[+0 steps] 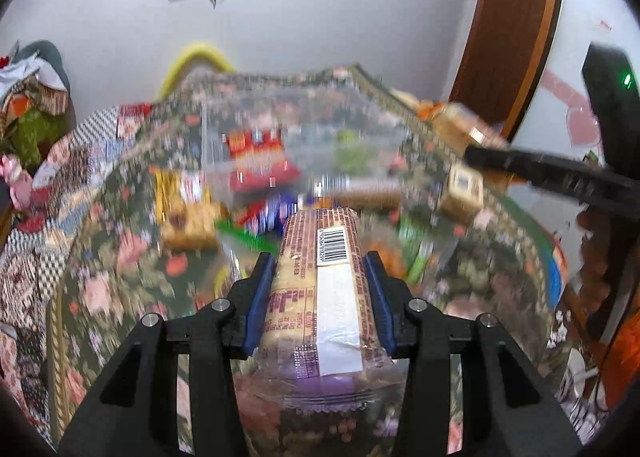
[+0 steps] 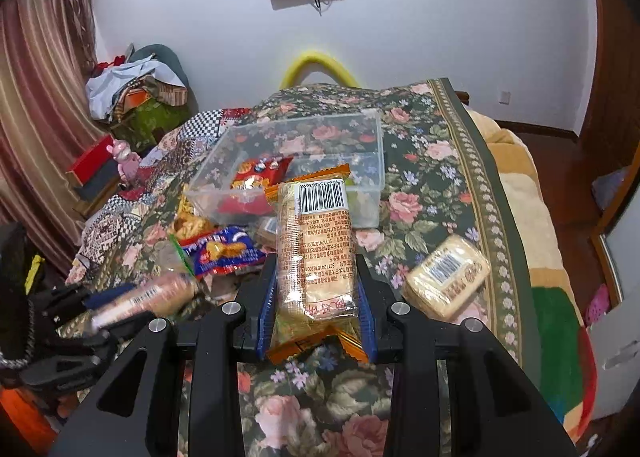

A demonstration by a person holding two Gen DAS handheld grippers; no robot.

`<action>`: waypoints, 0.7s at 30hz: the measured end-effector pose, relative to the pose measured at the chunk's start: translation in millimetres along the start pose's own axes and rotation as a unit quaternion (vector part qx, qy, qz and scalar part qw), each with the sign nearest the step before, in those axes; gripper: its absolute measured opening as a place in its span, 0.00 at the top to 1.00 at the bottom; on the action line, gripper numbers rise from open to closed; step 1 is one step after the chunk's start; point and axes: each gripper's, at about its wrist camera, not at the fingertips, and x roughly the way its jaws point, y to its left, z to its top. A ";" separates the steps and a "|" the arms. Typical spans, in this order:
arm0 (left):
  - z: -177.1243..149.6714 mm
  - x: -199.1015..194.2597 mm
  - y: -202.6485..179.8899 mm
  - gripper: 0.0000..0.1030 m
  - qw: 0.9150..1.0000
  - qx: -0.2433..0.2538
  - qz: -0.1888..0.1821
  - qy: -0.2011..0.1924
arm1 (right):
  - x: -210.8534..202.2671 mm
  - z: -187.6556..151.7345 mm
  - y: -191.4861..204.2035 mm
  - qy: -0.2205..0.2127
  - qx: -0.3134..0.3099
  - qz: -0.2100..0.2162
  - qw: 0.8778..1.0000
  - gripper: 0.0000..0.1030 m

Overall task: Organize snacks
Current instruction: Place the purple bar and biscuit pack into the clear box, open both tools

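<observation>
My left gripper (image 1: 319, 257) is shut on a long cracker pack with purple ends (image 1: 316, 297), lifted above the floral bedspread; this view is motion-blurred. In the right wrist view the same left gripper (image 2: 100, 309) and its pack (image 2: 160, 293) show blurred at the lower left. My right gripper (image 2: 316, 269) is shut on an orange-edged cracker pack (image 2: 316, 241), barcode up, held over the bed. Beyond it stands a clear plastic box (image 2: 376, 145) with a red snack bag (image 2: 256, 173) inside. Its dark finger (image 1: 532, 169) reaches in from the right of the left wrist view.
Loose on the bedspread (image 2: 432, 185) lie a blue-and-red packet (image 2: 224, 253), a yellow packet (image 2: 188, 217) and another cracker pack (image 2: 448, 281) to the right. The bed's edge drops at the right. Clothes pile (image 2: 132, 93) far left; white wall behind.
</observation>
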 end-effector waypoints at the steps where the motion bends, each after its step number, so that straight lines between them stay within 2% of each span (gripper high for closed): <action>1: 8.5 -2.8 0.2 0.56 1.000 0.002 0.001 -0.011 | 0.9 3.2 1.3 -0.002 -0.002 0.001 1.000 0.69; 9: 59.6 5.2 18.1 0.56 0.998 -0.005 0.028 -0.052 | 15.9 32.6 11.9 -0.019 -0.020 0.007 1.000 0.70; 17: 98.0 41.4 45.7 0.56 0.997 -0.021 0.053 -0.057 | 47.4 63.4 15.2 -0.023 -0.030 0.009 0.999 0.69; 21: 112.4 67.6 59.5 0.56 0.997 -0.028 0.055 -0.045 | 69.4 73.9 15.8 -0.013 -0.031 0.008 0.999 0.69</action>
